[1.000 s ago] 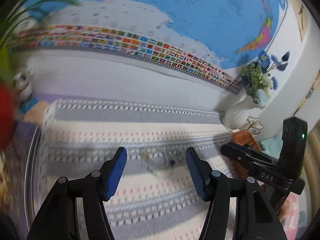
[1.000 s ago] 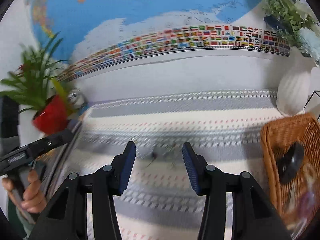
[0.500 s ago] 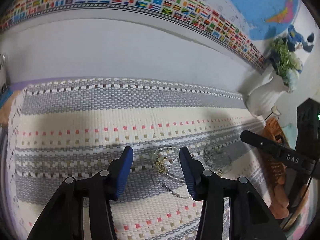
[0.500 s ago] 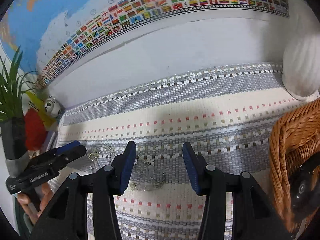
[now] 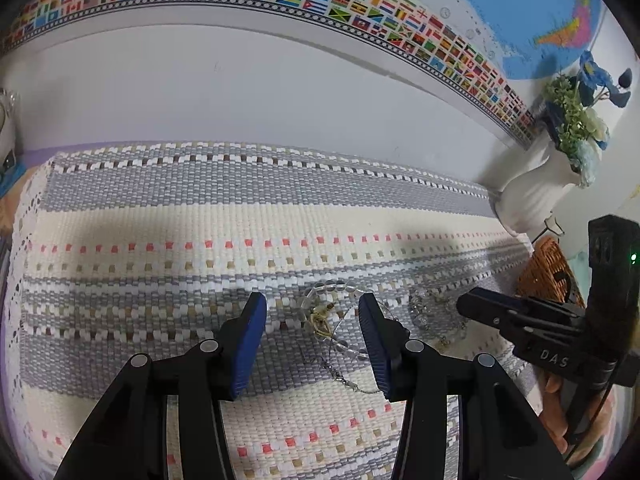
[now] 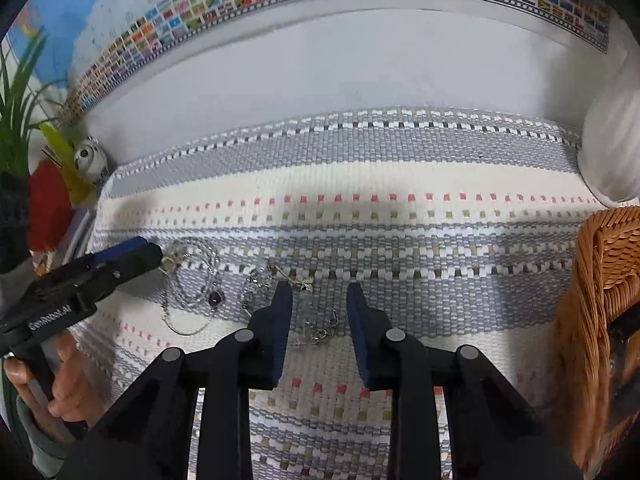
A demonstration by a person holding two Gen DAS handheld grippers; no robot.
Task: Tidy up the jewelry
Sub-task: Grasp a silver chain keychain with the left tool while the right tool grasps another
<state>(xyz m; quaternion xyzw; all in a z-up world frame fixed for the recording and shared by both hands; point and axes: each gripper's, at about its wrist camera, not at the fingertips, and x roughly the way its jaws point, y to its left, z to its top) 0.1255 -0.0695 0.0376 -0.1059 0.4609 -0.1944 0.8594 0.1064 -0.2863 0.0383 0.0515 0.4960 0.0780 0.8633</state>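
A clear beaded bracelet [image 5: 320, 316] with a gold charm lies on the woven striped mat [image 5: 200, 220], between the fingers of my left gripper [image 5: 312, 300]. Its blue pads stand apart from the bracelet, so it is open. A thin silver chain [image 6: 320, 332] lies between the fingers of my right gripper [image 6: 319, 288], whose jaws are closing without pressing on it. A necklace with a purple pendant [image 6: 214, 298] rests on the mat between the two grippers. In the right wrist view the left gripper [image 6: 136, 252] sits at the left, near the bracelet [image 6: 188, 250].
A wicker basket [image 6: 600, 264] stands at the mat's right edge, with a white vase [image 6: 612, 140] of flowers behind it. A red pot with a green plant [image 6: 48, 204] and a small figurine [image 6: 86, 156] sit at the left. A wall with a flag map rises behind the mat.
Both grippers have come down close to the mat and tilted toward the jewelry. The left jaws narrowed early on, and the right jaws narrowed in the last half second.
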